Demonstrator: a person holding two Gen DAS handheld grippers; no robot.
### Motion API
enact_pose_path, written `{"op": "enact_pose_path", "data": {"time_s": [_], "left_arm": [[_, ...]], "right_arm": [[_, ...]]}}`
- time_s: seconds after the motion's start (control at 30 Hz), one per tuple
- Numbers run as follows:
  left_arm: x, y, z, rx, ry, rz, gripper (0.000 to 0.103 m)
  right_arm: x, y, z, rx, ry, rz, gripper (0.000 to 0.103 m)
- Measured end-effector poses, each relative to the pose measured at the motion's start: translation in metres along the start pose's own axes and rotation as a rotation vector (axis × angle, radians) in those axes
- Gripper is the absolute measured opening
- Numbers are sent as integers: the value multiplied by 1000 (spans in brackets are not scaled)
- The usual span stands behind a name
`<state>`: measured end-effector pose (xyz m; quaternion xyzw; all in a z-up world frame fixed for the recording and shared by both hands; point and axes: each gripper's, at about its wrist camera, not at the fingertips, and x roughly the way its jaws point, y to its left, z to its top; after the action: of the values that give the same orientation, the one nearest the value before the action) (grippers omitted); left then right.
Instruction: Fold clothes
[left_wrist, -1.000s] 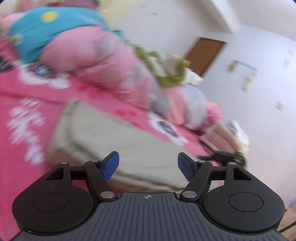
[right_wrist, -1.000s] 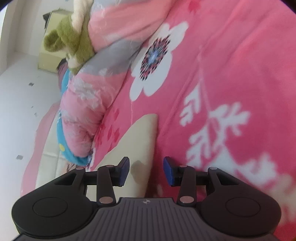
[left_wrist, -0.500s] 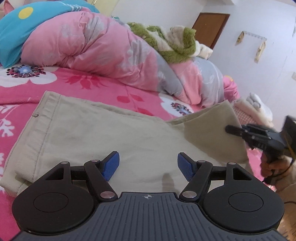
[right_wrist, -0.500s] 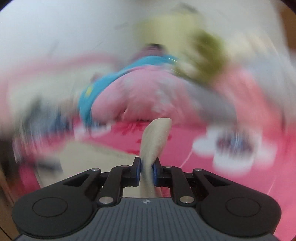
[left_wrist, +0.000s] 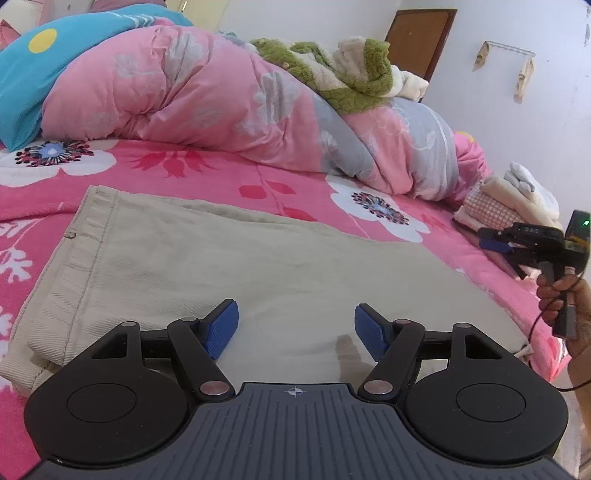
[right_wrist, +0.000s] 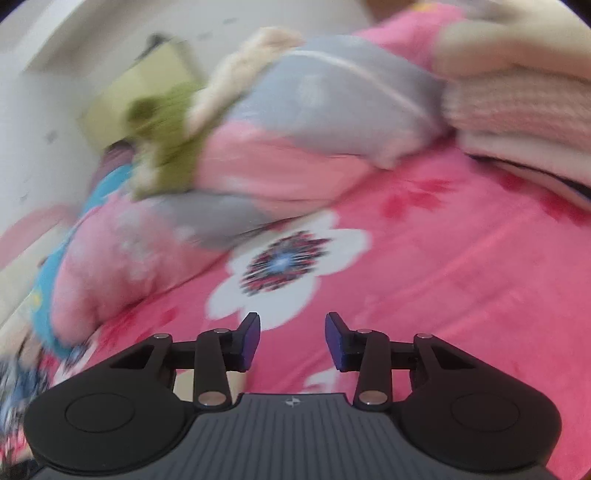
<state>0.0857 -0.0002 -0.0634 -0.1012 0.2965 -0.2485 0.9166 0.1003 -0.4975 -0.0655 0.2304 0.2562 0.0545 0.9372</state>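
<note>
Khaki pants (left_wrist: 229, 273) lie flat on the pink floral bed (left_wrist: 280, 184), right under the left tool (left_wrist: 295, 330), which sits wide open with nothing in it. Right tool (right_wrist: 291, 341) is opening, nothing between its jaws, just bedspread below; from the left view it's out at 3 o'clock. Rumpled duvet (left_wrist: 192, 92) blocks 12 o'clock, green fleece (left_wrist: 343, 81) on top. Folded stack (left_wrist: 517, 199) at 2 o'clock, close behind the right tool.
</note>
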Motion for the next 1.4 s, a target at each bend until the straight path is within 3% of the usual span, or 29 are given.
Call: {"op": "enact_pose_path", "data": {"time_s": [0.1, 0.17, 0.23, 0.27, 0.33, 0.47, 0.6, 0.77, 0.83, 0.93, 1.03, 1.23, 1.4], "left_arm": [[1, 0, 0, -2, -3, 5, 70], [0, 0, 0, -3, -7, 6, 70], [-2, 0, 0, -5, -16, 10, 70], [-6, 0, 0, -6, -23, 13, 70], [-14, 2, -1, -13, -43, 7, 70], [-35, 12, -4, -43, -94, -25, 70], [-57, 24, -7, -72, -158, -41, 70], [-79, 43, -12, -83, -221, -29, 71], [-83, 53, -15, -96, -231, -16, 71], [-90, 70, -19, -125, -246, -8, 71], [-90, 83, -21, -154, -259, -10, 71], [-86, 90, -25, -179, -241, -30, 71], [-91, 93, -26, -192, -240, -57, 71]], "right_arm": [[13, 36, -8, -126, 78, 131, 30], [34, 55, -18, -203, 158, 151, 30], [69, 61, -30, -248, 288, 67, 27], [77, 60, -35, -254, 319, 16, 15], [66, 68, -27, -230, 307, -10, 17], [18, 118, -18, -337, 241, 39, 18], [-10, 177, -24, -430, 254, 140, 18], [11, 231, -65, -433, 347, 236, 18], [45, 236, -94, -407, 437, 200, 18], [77, 238, -126, -432, 501, 98, 18], [64, 266, -111, -474, 459, 78, 19], [54, 335, -105, -563, 385, 268, 23], [80, 370, -109, -558, 410, 334, 27]]}}
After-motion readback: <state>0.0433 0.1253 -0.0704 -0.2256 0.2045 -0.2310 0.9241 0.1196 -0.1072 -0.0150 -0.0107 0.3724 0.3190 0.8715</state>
